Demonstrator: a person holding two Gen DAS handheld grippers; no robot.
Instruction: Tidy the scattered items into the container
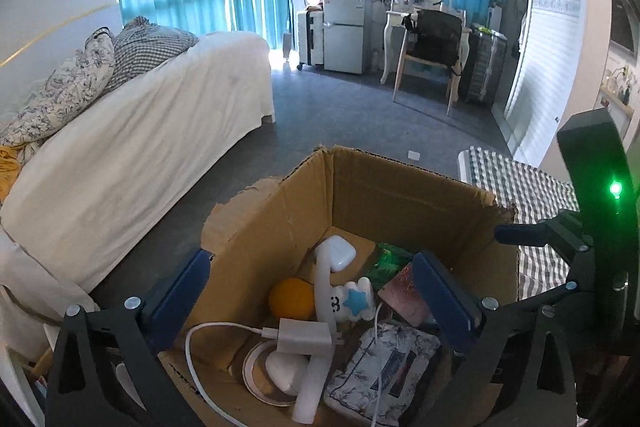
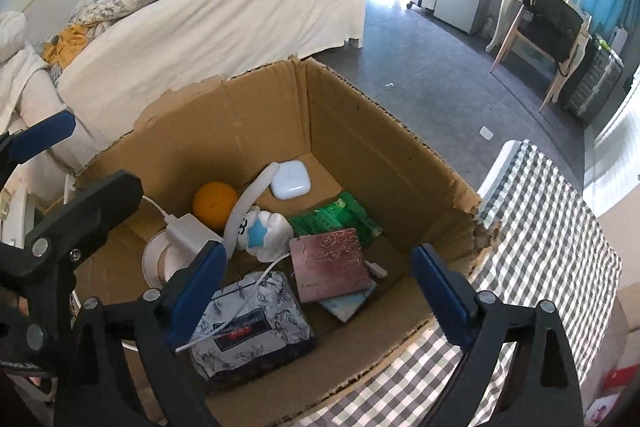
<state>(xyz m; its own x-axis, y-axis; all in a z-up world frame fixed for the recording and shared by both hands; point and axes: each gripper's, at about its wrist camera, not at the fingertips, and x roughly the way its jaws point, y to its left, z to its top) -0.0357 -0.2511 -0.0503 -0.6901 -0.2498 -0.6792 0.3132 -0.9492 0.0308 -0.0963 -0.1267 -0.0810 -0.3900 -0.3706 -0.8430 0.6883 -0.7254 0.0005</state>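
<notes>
Cardboard box (image 2: pixel 360 131) looks light but floppy, best held by its walls; both grippers (image 1: pixel 312 291) (image 2: pixel 320 287) hover agape, empty.

A checked-cloth surface (image 2: pixel 552 227) carries the open cardboard box (image 2: pixel 360 131), which sits on its left part, near the bed (image 2: pixel 224 23).

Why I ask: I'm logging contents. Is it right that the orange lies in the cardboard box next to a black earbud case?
Not quite: the earbud case is white, not black, as the right wrist view shows. The orange does lie in the cardboard box near it.
</notes>
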